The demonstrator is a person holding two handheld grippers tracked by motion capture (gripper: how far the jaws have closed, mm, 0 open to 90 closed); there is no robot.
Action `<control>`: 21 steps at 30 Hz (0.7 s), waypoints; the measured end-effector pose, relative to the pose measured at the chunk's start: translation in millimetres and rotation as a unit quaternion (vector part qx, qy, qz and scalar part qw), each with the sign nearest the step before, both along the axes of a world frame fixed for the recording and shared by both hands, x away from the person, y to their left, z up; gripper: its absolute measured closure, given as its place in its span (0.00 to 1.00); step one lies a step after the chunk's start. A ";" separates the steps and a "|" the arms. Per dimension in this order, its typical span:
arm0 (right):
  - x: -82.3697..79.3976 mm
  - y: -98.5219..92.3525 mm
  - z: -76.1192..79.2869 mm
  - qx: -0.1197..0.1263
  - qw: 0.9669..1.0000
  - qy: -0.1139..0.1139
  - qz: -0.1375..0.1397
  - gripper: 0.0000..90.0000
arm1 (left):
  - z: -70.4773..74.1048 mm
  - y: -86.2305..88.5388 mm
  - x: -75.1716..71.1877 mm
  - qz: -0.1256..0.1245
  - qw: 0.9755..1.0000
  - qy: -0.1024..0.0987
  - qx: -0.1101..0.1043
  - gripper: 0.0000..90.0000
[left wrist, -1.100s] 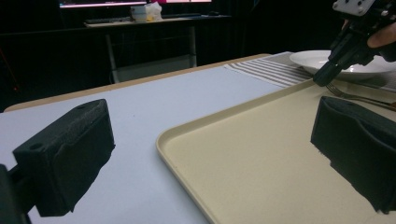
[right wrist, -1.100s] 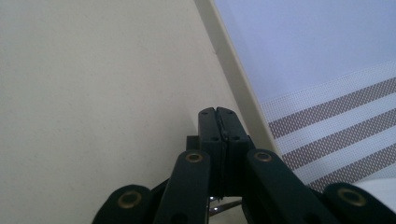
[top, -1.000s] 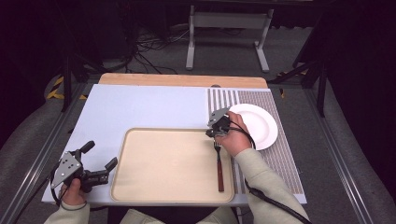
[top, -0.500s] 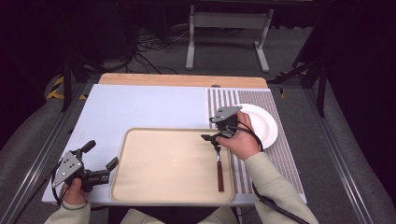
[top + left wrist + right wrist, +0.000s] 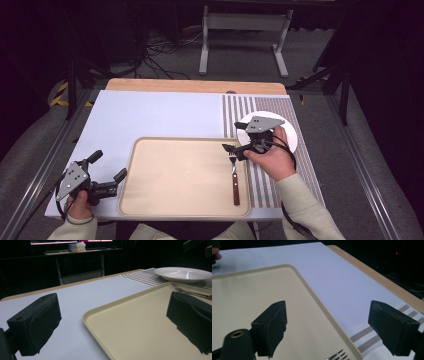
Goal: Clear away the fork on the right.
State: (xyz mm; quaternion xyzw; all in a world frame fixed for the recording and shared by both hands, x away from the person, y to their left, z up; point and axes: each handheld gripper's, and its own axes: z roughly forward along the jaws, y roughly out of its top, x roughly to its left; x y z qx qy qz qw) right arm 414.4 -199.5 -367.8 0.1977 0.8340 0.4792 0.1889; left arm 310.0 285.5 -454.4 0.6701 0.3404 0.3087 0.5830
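Pale table (image 5: 165, 115) carries a beige tray (image 5: 180, 175); both grippers wide open, empty. Right gripper (image 5: 239, 150) hovers over the fork (image 5: 234, 179); careless closing may push it.

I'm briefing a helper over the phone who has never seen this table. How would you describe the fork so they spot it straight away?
Start at the wide beige tray lying on the near half of the table. Look along its right edge, beside the striped mat, just short of the white plate. The fork lies flat there, tines pointing away, the only slim metal piece with a dark reddish-brown handle.
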 end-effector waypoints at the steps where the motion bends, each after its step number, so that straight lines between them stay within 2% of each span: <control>1: -4.8 -6.0 2.7 0.013 1.000 -0.006 -0.004 0.16 | 0.0 0.0 0.0 0.000 1.000 0.000 0.000 0.00; 9: -20.4 -28.0 7.1 0.050 0.998 -0.023 -0.022 0.15 | 0.6 0.9 -0.4 0.000 1.000 0.000 0.000 0.00; 14: -30.3 -41.9 5.8 0.058 0.997 -0.032 -0.034 0.15 | 0.9 2.1 -0.8 0.003 1.000 -0.001 -0.002 0.00; 21: -47.2 -66.9 1.4 0.088 0.993 -0.048 -0.060 0.15 | 1.0 1.9 -1.0 0.005 1.000 -0.001 -0.002 0.00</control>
